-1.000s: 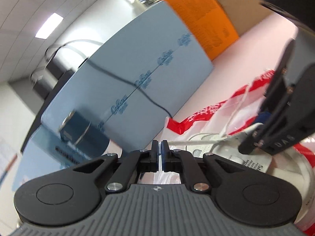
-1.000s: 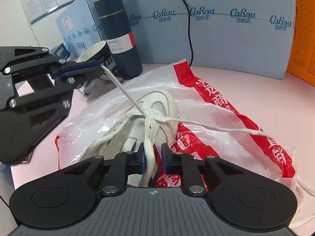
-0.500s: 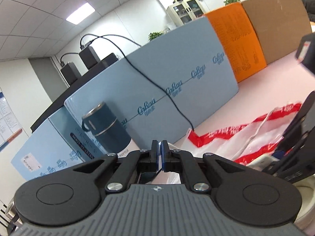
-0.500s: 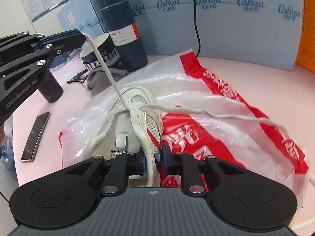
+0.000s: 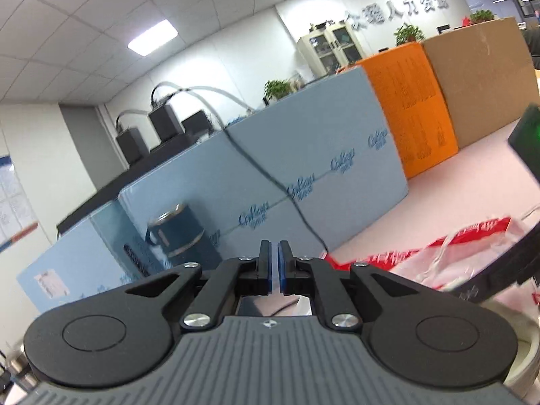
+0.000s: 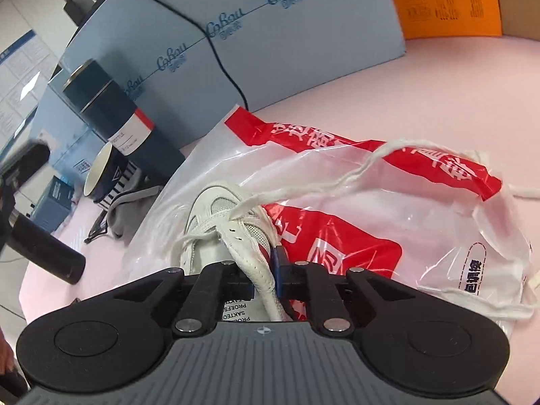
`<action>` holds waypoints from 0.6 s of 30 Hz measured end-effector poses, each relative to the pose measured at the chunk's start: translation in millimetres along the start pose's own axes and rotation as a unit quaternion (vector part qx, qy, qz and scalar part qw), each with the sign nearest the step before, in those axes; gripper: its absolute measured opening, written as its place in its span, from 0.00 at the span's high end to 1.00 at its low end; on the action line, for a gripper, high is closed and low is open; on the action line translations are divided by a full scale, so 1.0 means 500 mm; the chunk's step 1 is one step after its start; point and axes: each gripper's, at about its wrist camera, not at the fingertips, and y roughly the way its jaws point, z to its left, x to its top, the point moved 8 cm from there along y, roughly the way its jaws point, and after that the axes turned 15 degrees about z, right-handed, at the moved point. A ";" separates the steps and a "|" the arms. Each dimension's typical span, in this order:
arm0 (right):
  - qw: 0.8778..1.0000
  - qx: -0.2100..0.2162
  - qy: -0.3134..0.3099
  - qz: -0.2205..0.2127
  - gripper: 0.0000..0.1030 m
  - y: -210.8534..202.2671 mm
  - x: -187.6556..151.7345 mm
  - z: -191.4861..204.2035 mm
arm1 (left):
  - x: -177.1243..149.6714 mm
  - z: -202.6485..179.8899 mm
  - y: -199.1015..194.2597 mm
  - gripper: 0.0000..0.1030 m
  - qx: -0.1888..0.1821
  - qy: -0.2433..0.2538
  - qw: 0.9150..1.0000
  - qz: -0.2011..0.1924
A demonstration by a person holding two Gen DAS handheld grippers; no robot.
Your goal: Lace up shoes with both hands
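Your left gripper [image 5: 274,266]: jaws pressed almost together, only a thin slit between the blue pads, and no lace visible in it. It points over the table toward the blue box [image 5: 303,175], with the bottle [image 5: 179,233] just in front of the box.

Your right gripper [image 6: 265,280]: jaws have just been closing and are now pinching the shoe's [image 6: 209,209] white eyelet edge. That padded strip runs straight between the fingers, and the right blue pad sits against it.

The shoe is white. It sits on the red and clear bag [image 6: 337,246] on the pink table [image 6: 438,77], toe pointing away from your right gripper toward the cup [image 6: 108,175].

One length of lace [image 6: 337,182] leaves the top eyelets and runs slack to the right across the bag. It isn't gripped anywhere you can see, and its end lies past the bag's edge on the table. A short loose strand lies on the left side of the eyelets. Another stretch lies on the bag at lower right.

The cup and bottle stand left of the bag, against the box. A black cable [image 6: 222,64] drops down the box front to the bag's far corner.

The left view is motion-blurred, so small details there can't be read.
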 end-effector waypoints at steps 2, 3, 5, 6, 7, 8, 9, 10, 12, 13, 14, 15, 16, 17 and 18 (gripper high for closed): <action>1.000 -0.002 -0.004 -0.001 0.90 0.002 -0.002 0.003 | -0.030 0.003 0.017 0.85 -0.061 -0.040 0.996 0.044; 1.000 -0.001 -0.004 -0.001 0.90 0.003 -0.002 0.002 | -0.044 0.004 0.022 0.84 -0.105 -0.080 0.989 0.064; 1.000 0.000 -0.003 -0.002 0.89 0.004 -0.003 0.001 | -0.073 0.008 0.033 0.79 -0.195 -0.180 0.958 0.107; 1.000 0.002 -0.001 -0.001 0.89 0.005 -0.002 0.001 | -0.091 0.008 0.039 0.71 -0.228 -0.230 0.938 0.127; 1.000 0.003 0.000 -0.001 0.88 0.005 -0.002 0.000 | -0.105 0.004 0.042 0.65 -0.244 -0.256 0.925 0.141; 1.000 0.003 -0.003 -0.001 0.88 0.006 -0.002 0.001 | -0.117 -0.008 0.040 0.63 -0.249 -0.247 0.925 0.144; 1.000 0.003 -0.006 0.000 0.88 0.006 -0.002 0.002 | -0.129 -0.020 0.038 0.62 -0.253 -0.238 0.926 0.147; 1.000 -0.001 -0.012 0.000 0.87 0.007 -0.003 0.005 | -0.139 -0.032 0.036 0.61 -0.243 -0.216 0.934 0.148; 1.000 -0.008 -0.023 0.001 0.87 0.007 -0.004 0.009 | -0.155 -0.052 0.038 0.59 -0.211 -0.164 0.951 0.155; 1.000 -0.007 -0.022 0.002 0.86 0.008 -0.004 0.008 | -0.160 -0.062 0.039 0.56 -0.199 -0.135 0.958 0.154; 1.000 -0.007 -0.021 0.004 0.86 0.008 -0.003 0.007 | -0.164 -0.068 0.040 0.53 -0.184 -0.107 0.965 0.150; 1.000 -0.007 -0.020 0.007 0.81 0.010 -0.005 0.005 | -0.168 -0.071 0.043 0.46 -0.162 -0.081 0.973 0.145; 1.000 -0.006 -0.019 0.010 0.80 0.012 -0.006 0.003 | -0.167 -0.072 0.048 0.40 -0.140 -0.061 0.979 0.138; 1.000 -0.006 -0.019 0.013 0.80 0.013 -0.008 0.001 | -0.166 -0.073 0.053 0.39 -0.120 -0.042 0.984 0.126; 1.000 -0.007 -0.019 0.014 0.80 0.014 -0.008 0.001 | -0.162 -0.075 0.065 0.39 -0.101 -0.019 0.988 0.118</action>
